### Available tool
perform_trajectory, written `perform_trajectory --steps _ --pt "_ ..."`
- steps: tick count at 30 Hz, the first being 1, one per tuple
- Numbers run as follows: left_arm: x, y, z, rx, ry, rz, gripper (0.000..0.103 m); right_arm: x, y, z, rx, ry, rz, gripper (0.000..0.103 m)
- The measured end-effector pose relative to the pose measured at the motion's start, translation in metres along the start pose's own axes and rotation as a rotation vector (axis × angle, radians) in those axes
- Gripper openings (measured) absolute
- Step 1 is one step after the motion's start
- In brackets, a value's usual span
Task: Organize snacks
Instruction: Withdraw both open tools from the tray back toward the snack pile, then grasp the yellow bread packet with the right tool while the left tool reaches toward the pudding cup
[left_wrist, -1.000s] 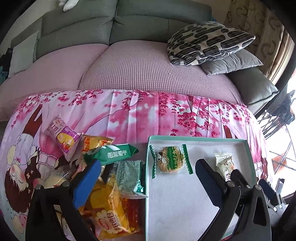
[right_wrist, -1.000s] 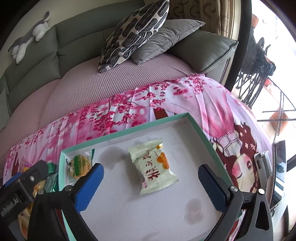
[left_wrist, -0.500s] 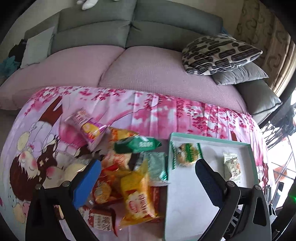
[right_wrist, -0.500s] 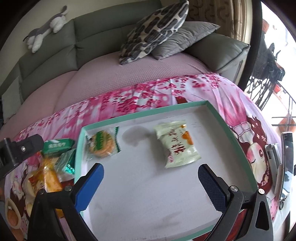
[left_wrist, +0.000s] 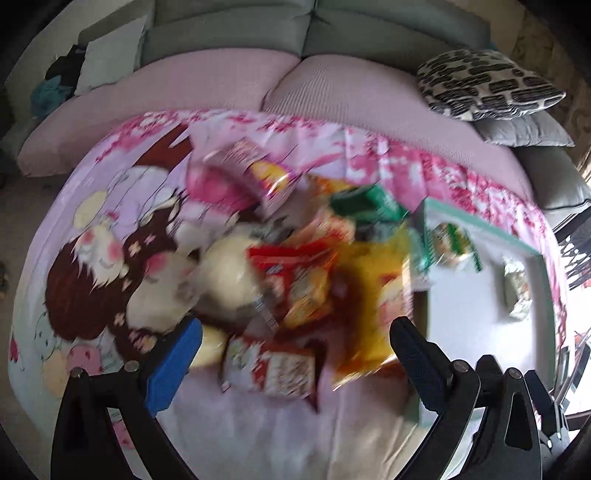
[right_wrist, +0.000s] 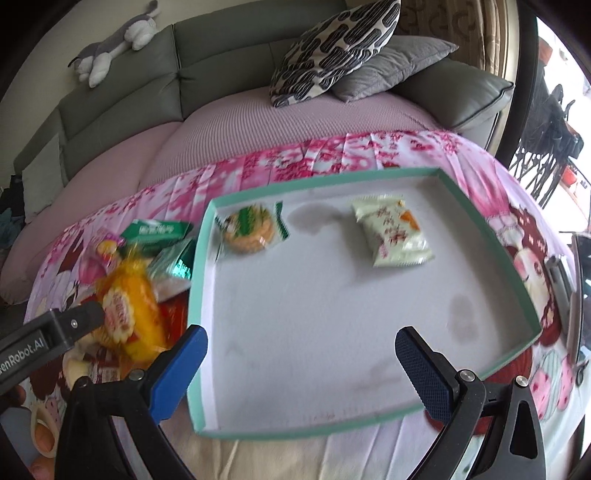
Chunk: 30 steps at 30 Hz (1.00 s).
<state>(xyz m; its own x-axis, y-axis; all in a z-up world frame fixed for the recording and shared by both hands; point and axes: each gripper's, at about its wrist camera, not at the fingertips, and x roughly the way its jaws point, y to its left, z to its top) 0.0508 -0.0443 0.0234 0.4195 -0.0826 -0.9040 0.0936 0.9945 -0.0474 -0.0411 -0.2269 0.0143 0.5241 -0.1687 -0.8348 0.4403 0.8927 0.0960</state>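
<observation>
A white tray with a teal rim (right_wrist: 197, 280) lies on the pink cartoon cloth. It holds a round cookie pack (right_wrist: 249, 229) at its far left and a pale green packet (right_wrist: 393, 230) further right. My right gripper (right_wrist: 301, 350) hangs open over the tray's near half with nothing between its fingers. Left of the tray lies a pile of snack packets (left_wrist: 306, 280), among them a yellow packet (right_wrist: 129, 306) and a green packet (right_wrist: 159, 230). My left gripper (left_wrist: 295, 350) is open above the near side of the pile. That view is blurred. The tray rim (left_wrist: 480, 221) shows at its right.
The cloth (left_wrist: 110, 221) covers a low table in front of a grey sofa with a pink cover (right_wrist: 258, 122). A black-and-white patterned cushion (right_wrist: 332, 48) and a plush toy (right_wrist: 114, 40) rest on the sofa. The left gripper's black body (right_wrist: 48, 336) reaches in beside the yellow packet.
The left gripper has swung left from the tray to over the snack pile. The right gripper has pulled back, so more of the tray and the pile shows. Both stayed open.
</observation>
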Motion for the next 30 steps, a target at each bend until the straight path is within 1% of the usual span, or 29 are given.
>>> perform_trajectory --steps 3,9,13,17,22,25,30 --pt "-0.004 0.01 -0.008 0.004 0.004 0.022 0.101 -0.003 0.005 -0.009 -0.01 0.003 -0.003 0.103" --pt "-0.013 0.037 -0.015 -0.023 0.006 0.009 0.101 -0.003 0.019 -0.019 -0.042 0.024 0.006 0.103" --pt "-0.012 0.058 -0.011 -0.068 0.01 0.007 0.101 0.0 0.03 -0.02 -0.058 0.03 0.013 0.103" --pt "-0.006 0.08 -0.01 -0.116 0.032 0.009 0.101 0.004 0.044 -0.022 -0.073 0.043 0.056 0.103" --pt "0.004 0.105 -0.009 -0.192 0.055 0.03 0.101 0.004 0.063 -0.023 -0.119 0.032 0.09 0.103" --pt "0.011 0.11 -0.009 -0.216 0.075 0.028 0.101 0.007 0.073 -0.021 -0.138 0.032 0.115 0.103" --pt "0.018 0.107 -0.01 -0.214 0.094 0.007 0.101 0.01 0.09 -0.019 -0.184 0.022 0.138 0.103"
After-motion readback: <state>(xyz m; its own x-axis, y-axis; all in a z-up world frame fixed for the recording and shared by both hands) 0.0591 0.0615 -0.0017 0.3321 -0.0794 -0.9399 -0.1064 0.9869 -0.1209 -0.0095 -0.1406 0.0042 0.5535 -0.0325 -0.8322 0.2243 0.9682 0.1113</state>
